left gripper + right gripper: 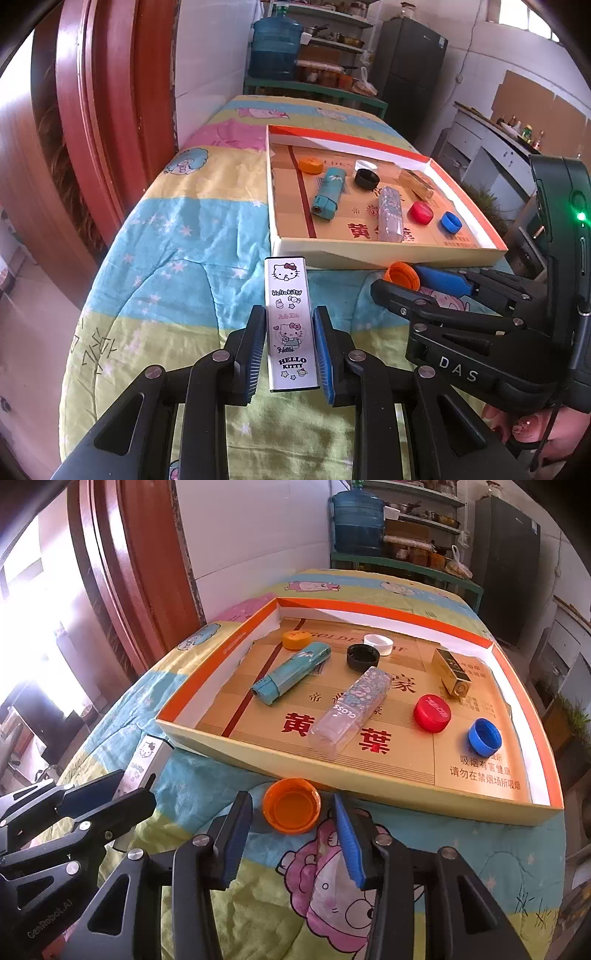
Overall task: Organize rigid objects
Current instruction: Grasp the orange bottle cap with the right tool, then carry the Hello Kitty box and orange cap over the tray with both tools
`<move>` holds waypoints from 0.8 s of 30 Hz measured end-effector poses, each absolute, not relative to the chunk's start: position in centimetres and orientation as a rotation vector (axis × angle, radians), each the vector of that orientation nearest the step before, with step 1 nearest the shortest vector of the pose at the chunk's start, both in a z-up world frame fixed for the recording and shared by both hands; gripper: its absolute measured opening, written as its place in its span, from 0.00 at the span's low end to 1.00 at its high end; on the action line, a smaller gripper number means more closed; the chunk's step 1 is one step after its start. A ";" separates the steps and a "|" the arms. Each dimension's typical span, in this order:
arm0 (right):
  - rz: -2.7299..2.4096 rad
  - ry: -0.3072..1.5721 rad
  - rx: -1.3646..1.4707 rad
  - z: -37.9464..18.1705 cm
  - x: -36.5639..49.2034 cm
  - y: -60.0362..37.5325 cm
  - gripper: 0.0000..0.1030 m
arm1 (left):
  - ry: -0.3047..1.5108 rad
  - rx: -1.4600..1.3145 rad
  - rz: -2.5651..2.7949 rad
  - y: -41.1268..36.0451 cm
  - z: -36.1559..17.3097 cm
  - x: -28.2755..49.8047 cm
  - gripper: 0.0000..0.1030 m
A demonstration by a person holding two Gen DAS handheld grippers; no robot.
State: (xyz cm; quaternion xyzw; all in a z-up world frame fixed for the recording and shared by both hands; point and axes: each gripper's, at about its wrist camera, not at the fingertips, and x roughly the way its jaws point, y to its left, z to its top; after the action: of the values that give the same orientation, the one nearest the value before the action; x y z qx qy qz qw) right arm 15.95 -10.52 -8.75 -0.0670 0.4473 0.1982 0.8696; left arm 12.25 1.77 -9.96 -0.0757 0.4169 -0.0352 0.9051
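My left gripper (290,317) is shut on a white Hello Kitty box (290,295), which stands up between the pads above the quilt. The same box (142,762) shows at the left of the right wrist view, inside the left gripper (107,797). An orange cap (291,805) lies open side up on the quilt, just in front of the cardboard tray (406,790). My right gripper (291,801) is open, its tips on either side of the cap with a small gap on each side. In the left wrist view the right gripper (413,284) straddles this orange cap (400,275).
The tray (369,256) holds a teal lighter (291,672), a clear gloss tube (351,709), a gold box (452,674) and black (362,658), white (378,643), orange (296,639), red (431,712) and blue caps (484,736). A red door frame (103,110) stands left of the bed.
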 end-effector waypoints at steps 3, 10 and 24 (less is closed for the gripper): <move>0.400 0.935 -0.154 -8.8 15.8 -10.6 0.34 | 0.856 -0.156 -0.071 1.8 -9.9 12.2 0.26; 0.396 0.954 -0.117 -8.5 15.7 -11.4 0.29 | 0.843 -0.157 -0.072 1.8 -9.5 12.0 0.26; 0.367 0.927 -0.050 -6.9 14.0 -14.0 0.29 | 0.824 -0.147 -0.105 0.9 -8.3 11.5 0.26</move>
State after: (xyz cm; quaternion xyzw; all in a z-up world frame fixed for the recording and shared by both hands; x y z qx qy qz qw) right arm 13.98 -14.01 -6.87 -0.0242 0.4447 0.1757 0.8779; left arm 11.48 0.93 -8.30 -0.0714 0.3999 -0.0509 0.9123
